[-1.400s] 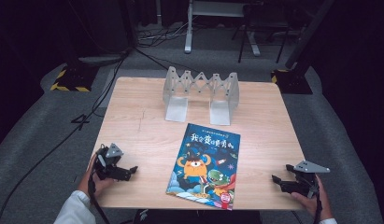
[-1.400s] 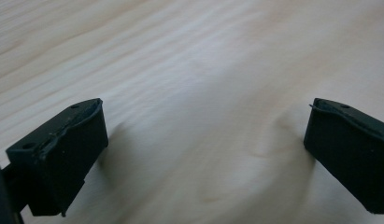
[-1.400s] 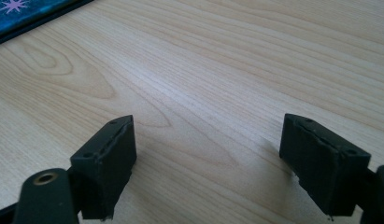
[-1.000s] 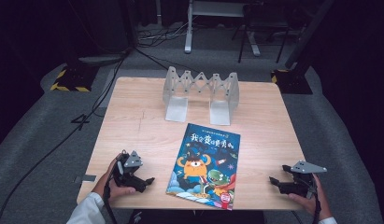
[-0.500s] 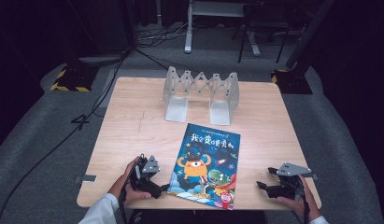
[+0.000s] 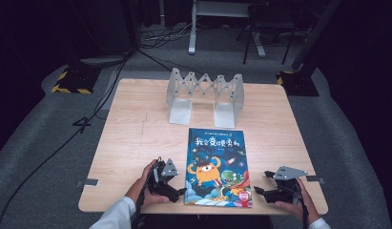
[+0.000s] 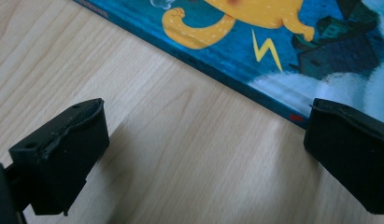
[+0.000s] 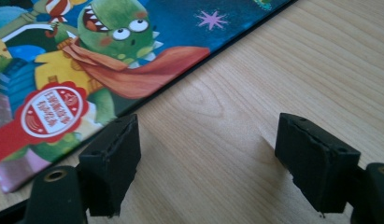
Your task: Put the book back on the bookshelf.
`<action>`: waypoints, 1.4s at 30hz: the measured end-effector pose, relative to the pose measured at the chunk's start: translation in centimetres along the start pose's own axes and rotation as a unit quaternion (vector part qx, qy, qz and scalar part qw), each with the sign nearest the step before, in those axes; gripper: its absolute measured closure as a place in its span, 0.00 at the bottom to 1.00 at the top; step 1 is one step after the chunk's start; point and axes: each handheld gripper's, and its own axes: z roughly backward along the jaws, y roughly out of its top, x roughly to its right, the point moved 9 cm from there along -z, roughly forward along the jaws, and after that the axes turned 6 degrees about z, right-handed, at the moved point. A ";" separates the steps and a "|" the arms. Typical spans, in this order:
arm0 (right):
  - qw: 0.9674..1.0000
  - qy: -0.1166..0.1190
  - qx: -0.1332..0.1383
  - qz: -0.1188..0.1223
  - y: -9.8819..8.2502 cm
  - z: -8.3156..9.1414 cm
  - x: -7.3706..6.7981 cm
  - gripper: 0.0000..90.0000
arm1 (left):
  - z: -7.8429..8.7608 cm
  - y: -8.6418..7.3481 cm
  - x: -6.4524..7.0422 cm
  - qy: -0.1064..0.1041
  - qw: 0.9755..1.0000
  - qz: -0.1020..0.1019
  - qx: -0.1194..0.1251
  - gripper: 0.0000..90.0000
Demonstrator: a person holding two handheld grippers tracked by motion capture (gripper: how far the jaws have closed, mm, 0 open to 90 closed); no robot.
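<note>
Pale wood with a fine straight grain makes up the table (image 6: 131, 138), a squarish top with rounded corners, and at its near edge both hands work low over it. The left gripper (image 6: 180, 193) is matt black plastic with blocky, square-ended jaws spread wide; its tips lie just beside the near left corner of the picture book (image 6: 216, 167), and in the left gripper view one jaw overlaps the book's edge while the other sits over bare wood, though whether either touches cannot be told. The left hand (image 6: 145, 187) wraps the gripper's body, a white sleeve behind it, and a small grey three-cornered plate rides on top. On the other side the right gripper (image 6: 257, 192), of the same black plastic and also topped with a flat grey triangular plate, has its jaws wide apart too, the tips just beside the book's near right corner; the right gripper view shows one jaw at the cover's edge and the other over the table. The right hand (image 6: 291, 202) grips it from behind. Glossy and flat, the book is a thin rectangular hardcover lying face up at the middle of the near half, mostly deep blue with an orange monster, a green one and a red round seal. Farther back stands a grey metal bookend rack (image 6: 205, 95), its middle folded in a zigzag, with two flat feet resting on the wood, well apart from the book.
</note>
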 end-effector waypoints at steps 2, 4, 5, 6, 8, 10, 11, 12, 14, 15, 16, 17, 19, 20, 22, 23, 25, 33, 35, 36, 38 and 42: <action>1.000 -0.001 0.002 0.000 0.0 0.0 0.0 0.25 | -0.3 0.3 0.0 0.005 1.000 0.006 0.001 0.00; 1.000 -0.003 0.003 0.000 0.0 0.0 0.0 0.25 | -0.6 0.7 0.0 0.007 1.000 0.010 0.001 0.00; 1.000 -0.003 0.003 0.000 0.0 0.0 0.0 0.25 | -0.6 0.7 0.0 0.007 1.000 0.010 0.001 0.00; 1.000 -0.002 0.003 0.001 0.0 0.0 -0.1 0.25 | -0.8 0.9 0.0 0.009 1.000 0.012 0.001 0.00; 1.000 0.001 0.004 0.003 0.0 0.0 -0.1 0.25 | -1.0 1.1 0.0 0.012 1.000 0.014 0.001 0.00; 1.000 0.001 0.003 0.003 -0.1 0.1 -0.1 0.25 | -1.0 1.1 0.0 0.012 1.000 0.014 0.002 0.00; 1.000 0.002 0.002 0.003 -0.1 0.1 -0.1 0.25 | -1.0 1.1 0.0 0.013 1.000 0.016 0.001 0.00; 1.000 0.003 0.002 0.004 -0.1 0.2 -0.2 0.25 | -1.0 1.2 0.0 0.014 1.000 0.016 0.001 0.00; 1.000 0.007 0.000 0.006 -0.2 0.3 -0.3 0.26 | -1.0 1.2 0.0 0.016 1.000 0.019 0.002 0.00; 1.000 0.009 -0.005 0.008 -0.3 0.5 -0.4 0.26 | -1.0 1.2 0.1 0.016 1.000 0.020 0.001 0.00; 1.000 0.009 -0.005 0.008 -0.3 0.5 -0.4 0.26 | -1.0 1.2 0.1 0.016 1.000 0.020 0.001 0.00; 1.000 0.014 -0.013 0.010 -0.5 0.7 -0.6 0.26 | -1.0 1.2 0.1 0.017 1.000 0.020 0.001 0.00; 0.999 0.019 -0.024 0.014 -0.6 1.0 -0.8 0.26 | -1.0 1.2 0.1 0.018 1.000 0.022 0.002 0.00; 0.999 0.019 -0.024 0.014 -0.6 1.0 -0.8 0.26 | -1.0 1.2 0.1 0.018 1.000 0.022 0.002 0.00; 0.999 0.024 -0.037 0.017 -0.8 1.2 -1.1 0.27 | -1.0 1.1 0.1 0.020 1.000 0.023 0.002 0.00; 0.999 0.027 -0.042 0.020 -0.8 1.3 -1.2 0.28 | -1.0 1.1 0.1 0.018 1.000 0.022 0.002 0.00; 0.997 0.035 -0.056 0.028 -0.8 1.5 -1.6 0.29 | -0.9 1.0 0.2 0.018 1.000 0.023 0.002 0.00; 0.990 0.043 -0.120 0.059 -0.7 2.4 -2.8 0.40 | -0.9 1.0 0.3 0.023 0.999 0.028 0.003 0.01; 0.986 0.056 -0.144 0.063 -0.7 2.6 -3.3 0.44 | -0.9 1.0 0.3 0.024 0.999 0.029 0.003 0.01; 0.983 0.057 -0.158 0.070 -0.7 2.7 -3.5 0.45 | -0.9 1.0 0.3 0.025 0.999 0.030 0.003 0.01; 0.977 0.069 -0.186 0.077 -0.6 2.6 -4.0 0.52 | -0.9 1.0 0.3 0.026 0.999 0.030 0.003 0.01; 0.972 0.074 -0.208 0.082 -0.4 2.6 -4.3 0.58 | -0.9 1.0 0.4 0.027 0.999 0.033 0.003 0.01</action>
